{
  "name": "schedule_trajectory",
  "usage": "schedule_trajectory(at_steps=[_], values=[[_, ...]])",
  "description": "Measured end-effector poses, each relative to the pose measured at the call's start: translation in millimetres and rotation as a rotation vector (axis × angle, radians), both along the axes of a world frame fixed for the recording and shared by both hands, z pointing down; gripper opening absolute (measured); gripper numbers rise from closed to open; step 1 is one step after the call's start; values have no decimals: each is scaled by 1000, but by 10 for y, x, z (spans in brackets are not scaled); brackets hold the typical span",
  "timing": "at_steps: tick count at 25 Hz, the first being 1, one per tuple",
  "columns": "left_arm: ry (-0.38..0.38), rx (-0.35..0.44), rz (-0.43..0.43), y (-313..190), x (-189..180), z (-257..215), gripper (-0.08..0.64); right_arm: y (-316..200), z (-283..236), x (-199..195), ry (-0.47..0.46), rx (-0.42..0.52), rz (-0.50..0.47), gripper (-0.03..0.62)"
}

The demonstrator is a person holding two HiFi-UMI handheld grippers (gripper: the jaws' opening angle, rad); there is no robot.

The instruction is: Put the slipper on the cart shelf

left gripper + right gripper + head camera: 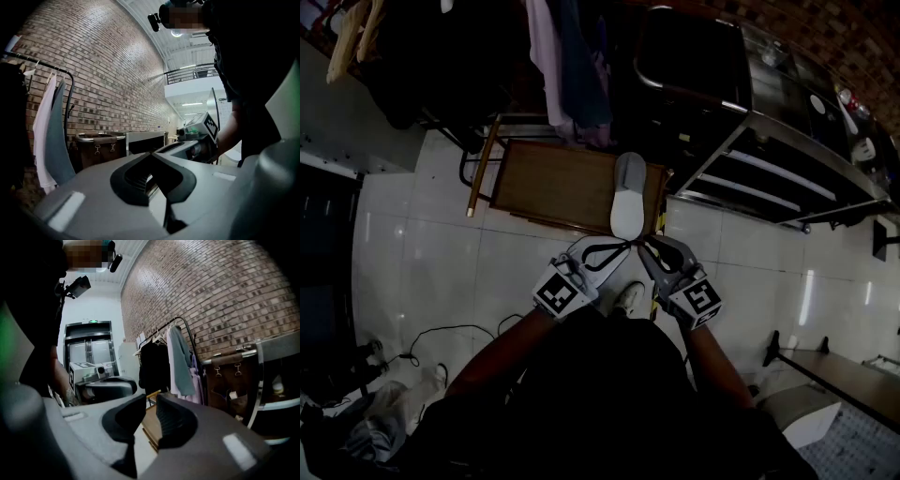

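Note:
A grey-and-white slipper [628,192] lies flat on the right end of the brown wooden cart shelf [553,183], sole down, with nothing gripping it. Just short of its near end, my left gripper [619,246] and right gripper [643,246] point at each other, tips almost touching. In the left gripper view my left gripper [151,154] has its jaws met at the tips with nothing between them. The right gripper view shows my right gripper [151,401] with a narrow empty gap between its pads, and the shelf [151,425] shows below them.
Garments [572,66] hang on a rack behind the cart. A dark bin with a metal frame [694,66] and steel shelving [787,178] stand to the right. Cables [441,342] lie on the white tiles at the lower left. A low bench [844,370] is at the lower right.

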State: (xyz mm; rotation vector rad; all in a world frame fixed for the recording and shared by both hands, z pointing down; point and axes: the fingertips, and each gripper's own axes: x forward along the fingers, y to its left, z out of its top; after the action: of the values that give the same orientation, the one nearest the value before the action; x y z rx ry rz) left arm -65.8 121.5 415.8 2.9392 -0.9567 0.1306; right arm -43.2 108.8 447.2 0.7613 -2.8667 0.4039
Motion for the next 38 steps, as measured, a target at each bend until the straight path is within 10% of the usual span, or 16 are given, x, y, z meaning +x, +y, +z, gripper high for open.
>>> schedule_trajectory(at_steps=[7,21,38], values=[[-17,10,-34,-215,2,125,5,-226,472,91,71,-88,11,100],[8,-80,62,-726,-469,608,5,-958,2639,3,230,-699,300,291],[-6,-172,145,-1167,-786,1104,5,-1105,3887,-9,266,-964,457,377]])
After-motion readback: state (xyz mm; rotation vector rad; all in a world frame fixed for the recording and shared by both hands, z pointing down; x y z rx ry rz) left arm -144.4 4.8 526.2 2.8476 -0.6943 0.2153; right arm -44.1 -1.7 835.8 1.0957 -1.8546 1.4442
